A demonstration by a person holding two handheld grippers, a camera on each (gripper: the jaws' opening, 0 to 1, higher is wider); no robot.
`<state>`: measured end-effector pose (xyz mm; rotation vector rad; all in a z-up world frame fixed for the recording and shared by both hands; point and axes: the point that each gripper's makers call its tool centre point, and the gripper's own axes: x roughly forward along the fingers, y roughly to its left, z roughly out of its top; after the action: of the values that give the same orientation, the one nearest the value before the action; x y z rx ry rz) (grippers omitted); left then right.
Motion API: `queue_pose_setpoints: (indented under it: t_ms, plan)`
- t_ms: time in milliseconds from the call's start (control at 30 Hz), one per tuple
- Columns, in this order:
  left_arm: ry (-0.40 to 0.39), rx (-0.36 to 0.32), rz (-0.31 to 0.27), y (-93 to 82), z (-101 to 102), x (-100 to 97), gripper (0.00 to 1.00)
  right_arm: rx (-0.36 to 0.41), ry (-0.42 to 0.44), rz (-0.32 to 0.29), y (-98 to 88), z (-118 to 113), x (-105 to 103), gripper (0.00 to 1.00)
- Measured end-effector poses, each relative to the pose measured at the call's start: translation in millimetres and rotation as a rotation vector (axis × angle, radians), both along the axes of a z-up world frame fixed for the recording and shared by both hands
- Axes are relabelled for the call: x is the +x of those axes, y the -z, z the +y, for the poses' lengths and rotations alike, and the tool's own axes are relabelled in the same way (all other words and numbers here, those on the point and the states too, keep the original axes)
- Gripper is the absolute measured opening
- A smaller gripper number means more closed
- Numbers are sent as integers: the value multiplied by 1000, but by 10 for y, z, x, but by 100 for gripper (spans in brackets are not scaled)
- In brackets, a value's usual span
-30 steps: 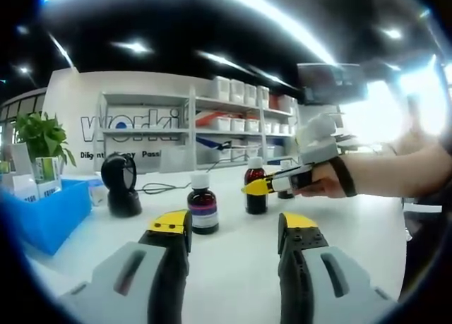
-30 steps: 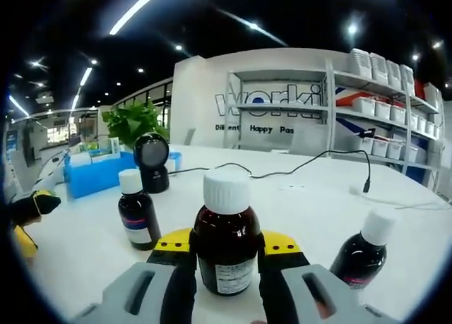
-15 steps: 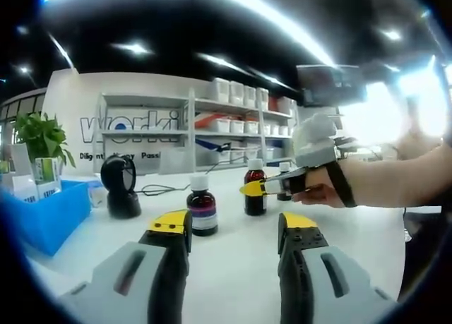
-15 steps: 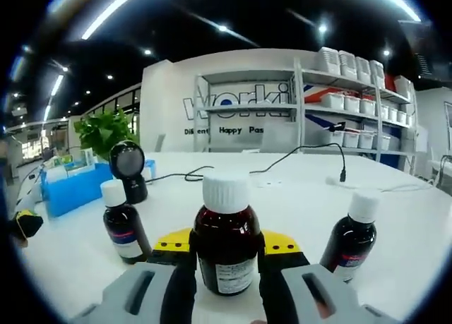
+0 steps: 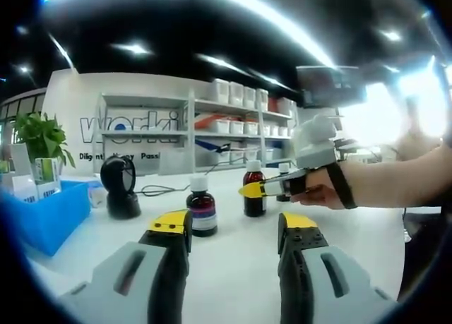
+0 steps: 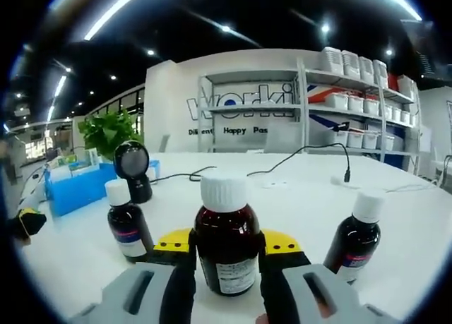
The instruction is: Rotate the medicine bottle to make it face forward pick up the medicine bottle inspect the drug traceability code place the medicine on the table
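A brown medicine bottle (image 6: 226, 250) with a white cap is clamped between the fingers of the right gripper (image 6: 226, 257), upright on the white desk (image 6: 304, 211). Two smaller bottles (image 6: 128, 225) are seen flanking it. The left gripper (image 5: 233, 232) is held with fingers parted, grasping nothing.

This place looks like a pharmacy counter in a showroom or training hall. At 12 o'clock stand white shelves (image 6: 339, 119) with storage boxes (image 6: 353, 64) before a wall sign (image 6: 240, 102). On the white table (image 6: 296, 197) are brown medicine bottles (image 6: 226, 243) and a barcode scanner (image 6: 133, 170).
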<state>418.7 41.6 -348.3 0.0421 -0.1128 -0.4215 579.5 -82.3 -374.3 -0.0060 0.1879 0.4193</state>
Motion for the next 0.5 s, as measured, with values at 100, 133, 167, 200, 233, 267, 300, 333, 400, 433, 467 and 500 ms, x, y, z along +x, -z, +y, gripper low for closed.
queue_pose_setpoints:
  t_ms: [100, 133, 167, 200, 233, 267, 300, 333, 400, 433, 467, 500]
  plan:
    - [-2, 2, 2, 6, 2, 1, 40, -43, -24, -32, -32, -36, -33, 35]
    - [-2, 2, 2, 7, 2, 2, 40, -47, -35, -33, -34, -37, -38, 37]
    - [-2, 3, 3, 9, 2, 4, 40, -41, -83, -41, -53, 11, -64, 39]
    - [-2, 3, 4, 12, 2, 6, 40, -30, -94, -32, -53, -1, -77, 40]
    - [-2, 3, 5, 13, 3, 8, 40, -43, -118, -38, -57, -5, -77, 42]
    - [-3, 2, 5, 12, 5, 8, 40, -43, -153, -58, -91, 14, -92, 42]
    - [-3, -4, 4, 9, 10, 10, 40, -58, -171, -74, -108, 1, -118, 43]
    - [-6, -7, 6, 8, 15, 9, 40, -99, -209, -100, -118, 7, -150, 43]
    - [-8, -12, 8, 8, 18, 12, 40, -119, -236, -98, -97, -34, -194, 44]
    - [-8, -13, 8, 8, 17, 12, 40, -122, -264, -92, -78, -46, -201, 44]
    - [-9, -12, 9, 11, 16, 10, 40, -115, -277, -89, -76, -56, -206, 43]
    - [-9, -9, 10, 13, 14, 9, 40, -107, -298, -79, -66, -77, -192, 42]
